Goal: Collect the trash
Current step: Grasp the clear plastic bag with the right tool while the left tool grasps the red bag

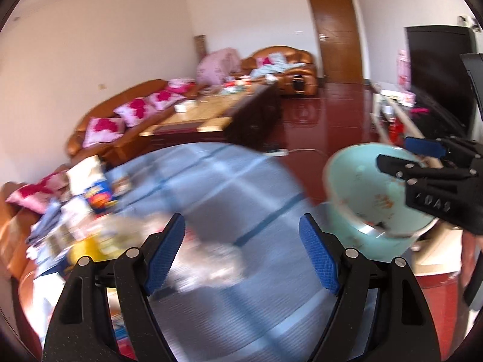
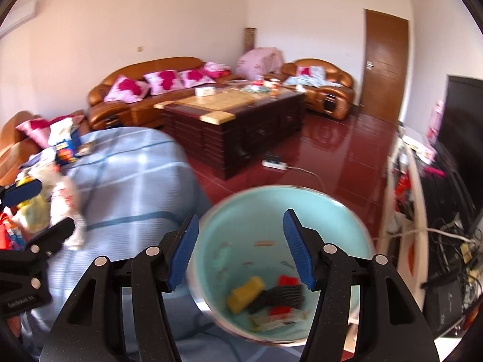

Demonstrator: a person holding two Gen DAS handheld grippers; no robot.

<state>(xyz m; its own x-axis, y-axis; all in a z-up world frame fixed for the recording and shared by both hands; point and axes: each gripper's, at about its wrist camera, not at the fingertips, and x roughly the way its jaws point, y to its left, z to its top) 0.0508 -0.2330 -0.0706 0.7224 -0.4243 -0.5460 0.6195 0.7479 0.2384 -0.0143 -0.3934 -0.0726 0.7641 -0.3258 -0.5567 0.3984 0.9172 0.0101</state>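
From the left wrist view, the left claw (image 1: 241, 252) is standing wide apart with nothing between its blue pads, hovering over a round surface draped in a blue checked cloth (image 1: 229, 187). A crumpled whitish wrapper (image 1: 217, 262) is lying on the cloth just past the pads, too smeared to identify. The pile of packets (image 1: 87, 205) at the left is blurring into colour patches. The turquoise bin (image 1: 374, 199) is sitting at the right, its far rim partly hidden behind the right claw (image 1: 406, 155).

From the right wrist view, the right claw is hanging roughly half open over the bin's mouth, gripping nothing. Inside, a yellow scrap (image 2: 246, 297), a dark mesh piece (image 2: 280, 297) and red bits are lying at the bottom; the near rim is blurring. The left claw is cut off at the left edge.
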